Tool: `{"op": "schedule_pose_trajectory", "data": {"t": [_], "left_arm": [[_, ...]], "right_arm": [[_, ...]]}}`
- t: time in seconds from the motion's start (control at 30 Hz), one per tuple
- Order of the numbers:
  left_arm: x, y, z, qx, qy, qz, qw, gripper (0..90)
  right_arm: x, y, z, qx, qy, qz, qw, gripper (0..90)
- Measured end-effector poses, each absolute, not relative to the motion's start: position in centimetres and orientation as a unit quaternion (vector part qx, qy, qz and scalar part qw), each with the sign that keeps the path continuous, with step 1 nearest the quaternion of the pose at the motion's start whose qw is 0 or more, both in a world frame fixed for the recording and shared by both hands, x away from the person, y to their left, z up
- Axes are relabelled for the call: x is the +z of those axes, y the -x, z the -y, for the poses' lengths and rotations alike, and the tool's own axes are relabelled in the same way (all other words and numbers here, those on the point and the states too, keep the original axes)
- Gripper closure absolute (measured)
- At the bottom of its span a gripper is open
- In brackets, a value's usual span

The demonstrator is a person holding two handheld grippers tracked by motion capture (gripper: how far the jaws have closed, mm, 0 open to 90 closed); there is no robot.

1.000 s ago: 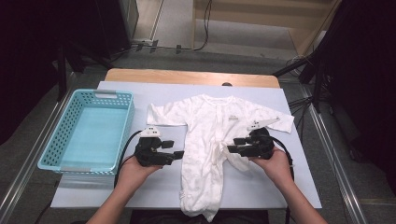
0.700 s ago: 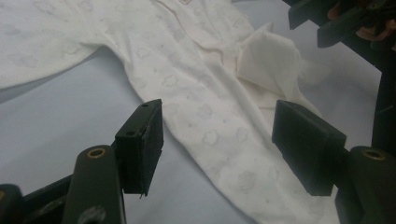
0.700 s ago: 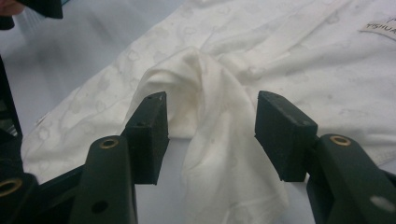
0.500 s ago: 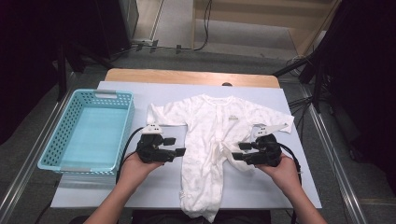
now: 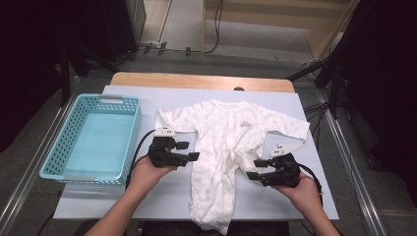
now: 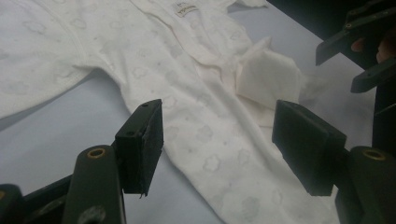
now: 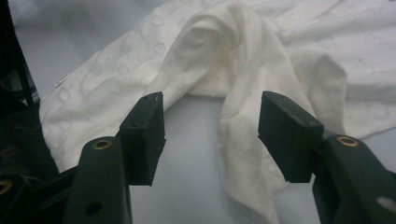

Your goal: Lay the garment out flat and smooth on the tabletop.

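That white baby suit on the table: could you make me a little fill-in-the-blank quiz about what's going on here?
1. The white baby suit lies spread on the ____ table.
2. The basket left of the suit is coloured ____.
3. The left gripper has its jaws ____, with nothing pinched.
4. The right gripper sits by a ____ fold of the suit.

Missing words: white; blue; open; raised
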State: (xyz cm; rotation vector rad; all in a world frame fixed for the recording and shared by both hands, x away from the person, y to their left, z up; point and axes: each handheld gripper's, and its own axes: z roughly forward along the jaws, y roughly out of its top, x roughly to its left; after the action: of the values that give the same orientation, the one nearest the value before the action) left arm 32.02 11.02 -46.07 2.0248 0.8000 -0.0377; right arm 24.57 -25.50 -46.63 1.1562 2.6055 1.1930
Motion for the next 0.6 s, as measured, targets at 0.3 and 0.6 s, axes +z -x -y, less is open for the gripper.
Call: {"op": "schedule_pose_trajectory", "data": {"t": [0.3,0.6], "left_arm": [[-46.1,-32.4,-10.4,-0.021,-0.825,-0.323,0.464,34.1],[-46.1,-32.4,-10.1,-0.023,-0.827,-0.319,0.462,34.2]], "right_arm": [[-47.0,-22.5,25.0,0.377,-0.359,-0.854,0.025,39.9],[-48.2,-22.3,24.4,0.367,-0.35,-0.861,0.025,42.2]]}}
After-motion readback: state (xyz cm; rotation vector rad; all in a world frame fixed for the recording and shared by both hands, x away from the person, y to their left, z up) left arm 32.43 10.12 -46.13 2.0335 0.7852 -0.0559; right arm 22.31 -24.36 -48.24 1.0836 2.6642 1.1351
